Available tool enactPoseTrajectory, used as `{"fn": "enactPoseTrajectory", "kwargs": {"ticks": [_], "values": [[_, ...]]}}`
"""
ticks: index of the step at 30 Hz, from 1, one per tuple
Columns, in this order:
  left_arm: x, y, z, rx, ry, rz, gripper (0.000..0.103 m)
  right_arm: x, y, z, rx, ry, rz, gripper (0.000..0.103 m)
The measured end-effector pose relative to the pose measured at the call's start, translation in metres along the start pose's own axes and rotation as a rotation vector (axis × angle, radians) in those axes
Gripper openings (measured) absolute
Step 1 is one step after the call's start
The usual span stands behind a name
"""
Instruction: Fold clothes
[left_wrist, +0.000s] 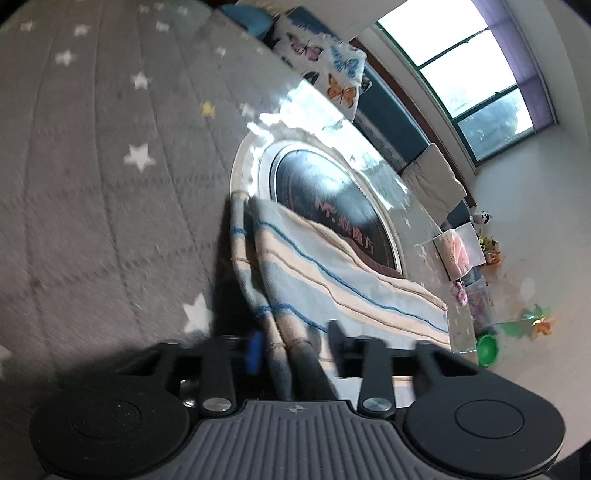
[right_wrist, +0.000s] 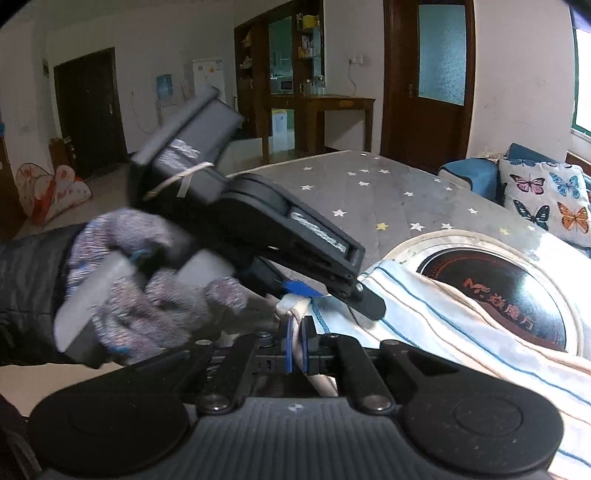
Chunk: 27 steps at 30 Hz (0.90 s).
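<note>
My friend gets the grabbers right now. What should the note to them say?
Left gripper: shut on a bunched edge of the striped cloth.
Right gripper: shut on the same cloth's edge, close beside the left one.
The cloth lies partly over a round black disc on the grey star blanket.
Done: both edges gripped.
Left: no finished fold shows; probably lift, fold it over and smooth.

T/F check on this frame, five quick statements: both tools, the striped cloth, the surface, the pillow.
1. The right tool is shut on the striped cloth. True.
2. The left tool holds nothing. False: a bunched edge of the striped cloth runs between its fingers.
3. The cloth lies on a bare wooden table. False: it lies on a grey star-patterned cover.
4. A butterfly pillow sits past the cover. True.
5. The hand on the left tool is bare. False: it wears a grey knit glove.
</note>
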<state>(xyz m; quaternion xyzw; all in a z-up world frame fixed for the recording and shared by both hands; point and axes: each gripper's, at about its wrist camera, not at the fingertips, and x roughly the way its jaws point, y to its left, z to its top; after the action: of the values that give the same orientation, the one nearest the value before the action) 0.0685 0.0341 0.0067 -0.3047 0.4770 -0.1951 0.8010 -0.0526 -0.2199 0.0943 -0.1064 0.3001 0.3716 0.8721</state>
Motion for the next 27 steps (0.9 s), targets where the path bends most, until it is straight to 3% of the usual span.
{"fn": "enactPoseTrajectory", "kwargs": {"ticks": [3, 7, 11, 17, 27], "values": [[0.005, -0.001, -0.001, -0.002, 0.001, 0.018, 0.012, -0.003, -0.005, -0.003, 0.012, -0.009, 0.006, 0.005], [0.002, -0.007, 0.000, 0.018, -0.014, 0.028, 0.011, -0.017, -0.027, -0.010, 0.066, -0.035, 0.002, 0.015], [-0.003, -0.021, 0.000, 0.050, -0.032, 0.030, 0.011, -0.025, -0.063, -0.022, 0.128, -0.028, -0.128, 0.018], [-0.012, -0.047, 0.003, 0.083, -0.058, 0.014, 0.010, 0.005, -0.134, -0.034, 0.228, 0.042, -0.370, 0.018], [-0.017, -0.070, 0.010, 0.099, -0.064, 0.000, 0.010, 0.056, -0.193, -0.034, 0.262, 0.091, -0.470, 0.018]]}}
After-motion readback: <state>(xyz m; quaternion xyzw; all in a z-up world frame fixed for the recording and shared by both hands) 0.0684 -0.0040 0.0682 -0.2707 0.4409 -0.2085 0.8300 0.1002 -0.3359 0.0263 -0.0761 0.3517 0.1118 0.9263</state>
